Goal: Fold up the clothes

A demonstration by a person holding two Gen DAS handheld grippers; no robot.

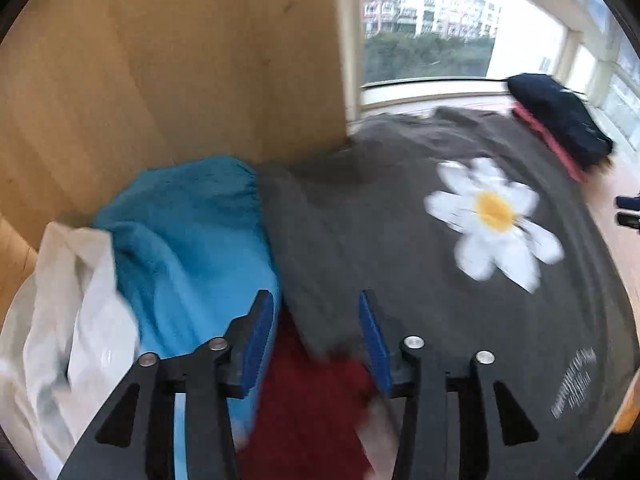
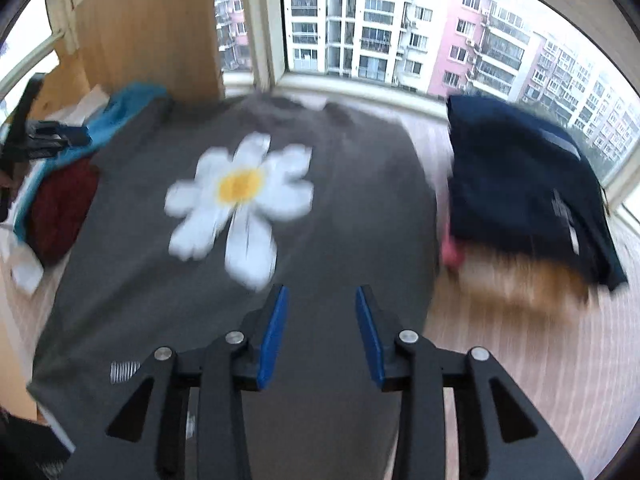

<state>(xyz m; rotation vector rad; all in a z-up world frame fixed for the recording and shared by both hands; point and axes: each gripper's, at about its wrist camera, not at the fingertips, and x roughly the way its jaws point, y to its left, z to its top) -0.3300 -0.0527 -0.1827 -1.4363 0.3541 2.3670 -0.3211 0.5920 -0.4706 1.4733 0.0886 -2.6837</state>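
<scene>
A dark grey shirt [image 1: 380, 220] [image 2: 240, 300] with a white daisy print [image 1: 494, 218] [image 2: 240, 196] lies spread flat on the table. My left gripper [image 1: 316, 312] is open over the shirt's left edge, where it meets a dark red cloth [image 1: 304, 408]; nothing is between its blue pads. My right gripper [image 2: 322, 304] is open above the shirt's near part, just below the daisy, and holds nothing. The left gripper [image 2: 48, 136] also shows at the far left of the right wrist view.
A teal garment [image 1: 188, 236] [image 2: 120, 100] and a white cloth [image 1: 72, 320] are heaped left of the shirt against a wooden panel [image 1: 180, 60]. A folded navy garment [image 1: 560, 116] [image 2: 520, 188] lies on a pink one [image 2: 452, 252] at the right. Windows [image 2: 360, 20] lie behind the wooden tabletop [image 2: 520, 360].
</scene>
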